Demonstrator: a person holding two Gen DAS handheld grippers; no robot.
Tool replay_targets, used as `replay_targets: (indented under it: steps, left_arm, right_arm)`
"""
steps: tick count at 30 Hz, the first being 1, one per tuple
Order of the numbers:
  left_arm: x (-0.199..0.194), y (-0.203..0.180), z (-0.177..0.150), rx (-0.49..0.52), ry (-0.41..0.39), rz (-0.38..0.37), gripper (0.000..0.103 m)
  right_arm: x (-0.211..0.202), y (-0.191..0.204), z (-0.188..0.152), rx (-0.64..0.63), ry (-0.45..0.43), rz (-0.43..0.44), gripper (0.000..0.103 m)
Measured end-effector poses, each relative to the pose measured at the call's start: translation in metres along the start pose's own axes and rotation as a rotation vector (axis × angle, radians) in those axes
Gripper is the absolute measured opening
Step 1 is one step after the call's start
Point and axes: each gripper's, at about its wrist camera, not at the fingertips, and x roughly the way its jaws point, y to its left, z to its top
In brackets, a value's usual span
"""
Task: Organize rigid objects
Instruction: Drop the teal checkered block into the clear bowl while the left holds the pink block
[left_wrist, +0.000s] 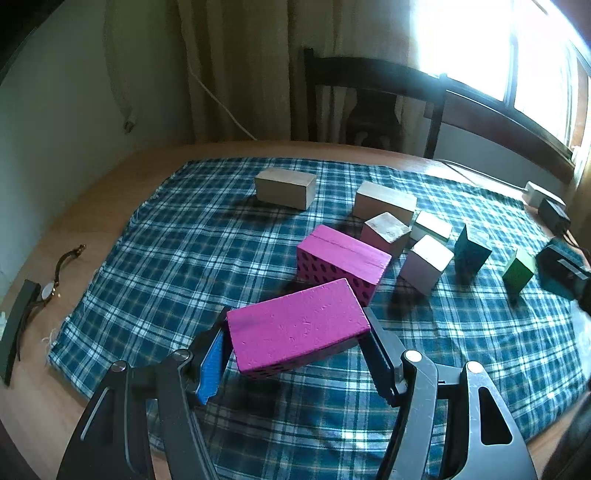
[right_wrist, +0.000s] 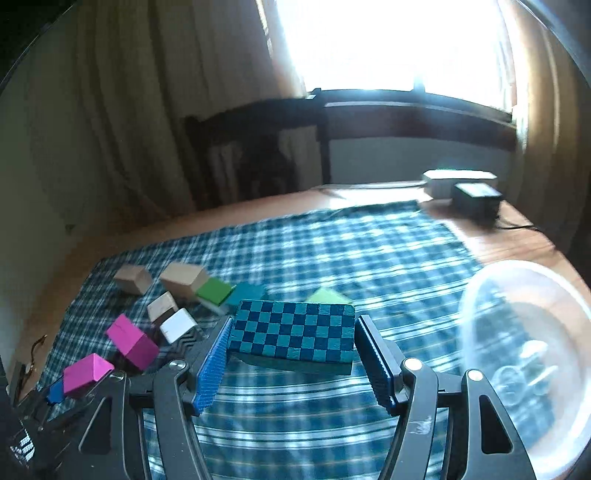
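Note:
My left gripper (left_wrist: 295, 347) is shut on a magenta block (left_wrist: 295, 326) with black dots on its sides and holds it just above the blue plaid cloth (left_wrist: 184, 258). A second magenta dotted block (left_wrist: 343, 258) lies just beyond it. My right gripper (right_wrist: 291, 354) is shut on a teal checkered block (right_wrist: 291, 334), lifted over the cloth (right_wrist: 332, 251). In the right wrist view the left gripper with its magenta block (right_wrist: 86, 373) shows at the lower left.
Plain wood blocks (left_wrist: 286, 188), a pale pink block (left_wrist: 426, 264), a dark teal block (left_wrist: 472, 253) and a green block (left_wrist: 519, 271) stand on the cloth. A wristwatch (left_wrist: 51, 288) lies at the left. A clear plastic bowl (right_wrist: 524, 365) sits at the right. Power adapters (right_wrist: 476, 197) and a chair (left_wrist: 373, 96) are at the far edge.

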Motion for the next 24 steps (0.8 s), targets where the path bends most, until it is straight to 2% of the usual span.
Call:
replay_targets:
  steps: [7, 17, 24]
  left_arm:
    - [0.001, -0.007, -0.001, 0.035, -0.007, 0.001, 0.066]
    - [-0.005, -0.009, -0.003, 0.009, -0.031, 0.011, 0.066]
    - [-0.014, -0.024, -0.008, 0.028, -0.045, -0.009, 0.066]
  right_arm:
    - [-0.020, -0.030, -0.004, 0.035, -0.068, -0.076, 0.069]
    - [-0.034, -0.076, -0.005, 0.111, -0.102, -0.139, 0.069]
    - [-0.040, -0.111, -0.007, 0.195, -0.103, -0.208, 0.069]
